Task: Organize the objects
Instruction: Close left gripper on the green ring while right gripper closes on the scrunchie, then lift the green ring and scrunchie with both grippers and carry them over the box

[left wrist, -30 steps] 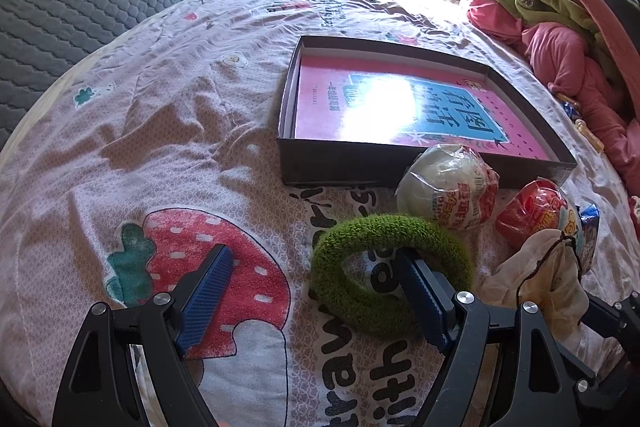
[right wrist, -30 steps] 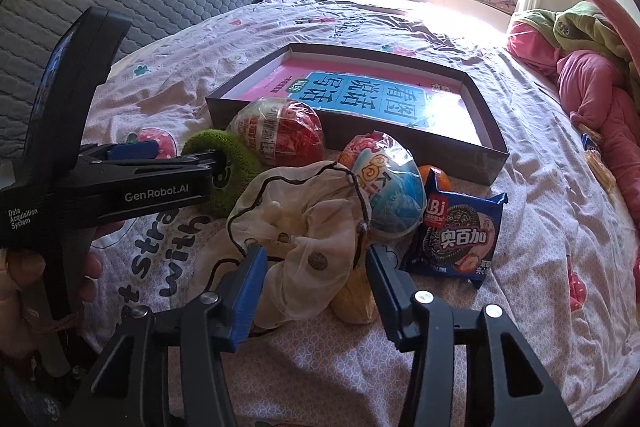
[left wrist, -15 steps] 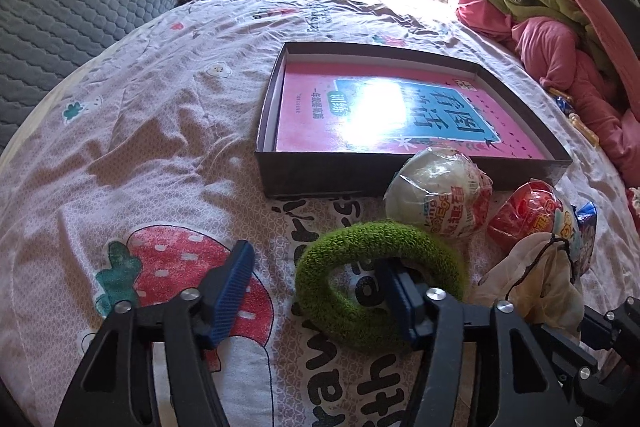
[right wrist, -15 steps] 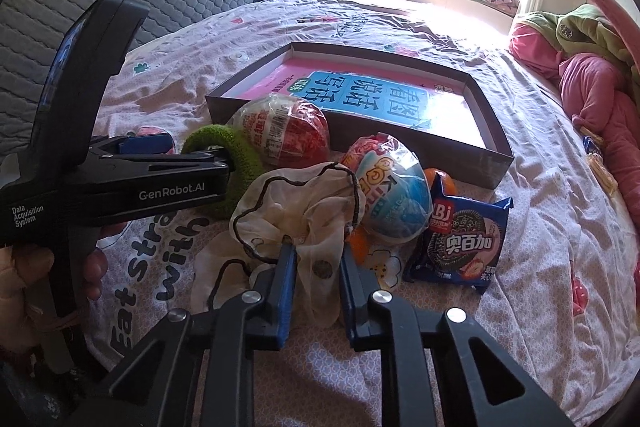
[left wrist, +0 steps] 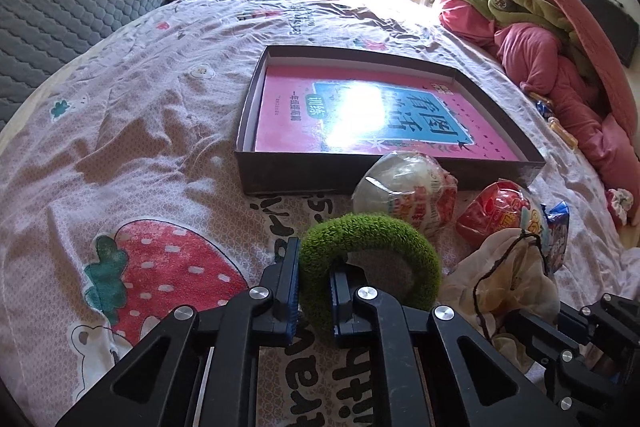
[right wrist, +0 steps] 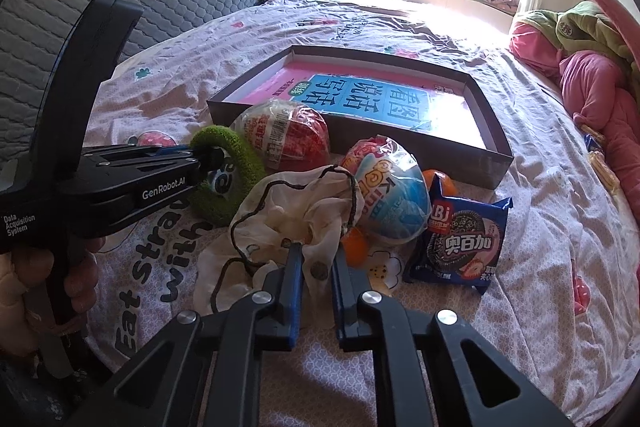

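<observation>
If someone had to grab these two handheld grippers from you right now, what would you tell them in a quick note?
Left gripper: jaws shut on the green fuzzy ring.
Right gripper: jaws shut on the cream drawstring bag.
On the bedsheet in front of the box: two wrapped toy eggs, cookie packet, something orange.
Done: both grips made; the box holds only a pink book.
Left: lift and sort everything, probably into the box.

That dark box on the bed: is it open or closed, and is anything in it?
Open. The box has no lid on, and a pink book lies flat inside; the snacks sit outside it.
</observation>
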Motion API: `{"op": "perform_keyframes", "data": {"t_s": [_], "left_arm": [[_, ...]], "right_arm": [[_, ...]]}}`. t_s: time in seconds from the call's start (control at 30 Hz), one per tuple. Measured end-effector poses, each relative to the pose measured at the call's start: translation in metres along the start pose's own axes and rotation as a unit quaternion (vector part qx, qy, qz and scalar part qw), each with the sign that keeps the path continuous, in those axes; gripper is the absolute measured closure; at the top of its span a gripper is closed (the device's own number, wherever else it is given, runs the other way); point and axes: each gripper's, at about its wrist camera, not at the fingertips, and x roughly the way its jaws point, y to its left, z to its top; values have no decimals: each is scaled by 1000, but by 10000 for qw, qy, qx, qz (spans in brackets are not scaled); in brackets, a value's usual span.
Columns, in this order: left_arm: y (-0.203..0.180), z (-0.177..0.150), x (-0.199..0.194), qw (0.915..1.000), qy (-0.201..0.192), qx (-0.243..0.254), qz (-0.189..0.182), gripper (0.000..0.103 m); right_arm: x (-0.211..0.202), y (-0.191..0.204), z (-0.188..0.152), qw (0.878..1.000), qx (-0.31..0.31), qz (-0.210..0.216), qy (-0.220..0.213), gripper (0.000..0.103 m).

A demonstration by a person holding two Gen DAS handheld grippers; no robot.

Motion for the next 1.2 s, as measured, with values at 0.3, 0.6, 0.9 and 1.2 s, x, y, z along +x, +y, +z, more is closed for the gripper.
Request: {"op": "perform_keyframes", "data": {"t_s": [0.3,0.6,0.9,1.2], "left_arm": [[-10,-2,-26,9998,-180,55,54,91],[-19,2,-54,9991,-409,58,76,91],[-30,13,-77,9979,-637,85,129,91],[-40,28,-90,9965,-809,105,201,91]], "right_arm": [[-12,-3,3,9997,79,76,-202,92],[-30,-6,10,9987,91,74,-492,92],[-47,-16,21,9968,127,-30,-794,92],[-55,-22,36,9945,107,-113,-1033,92]]}}
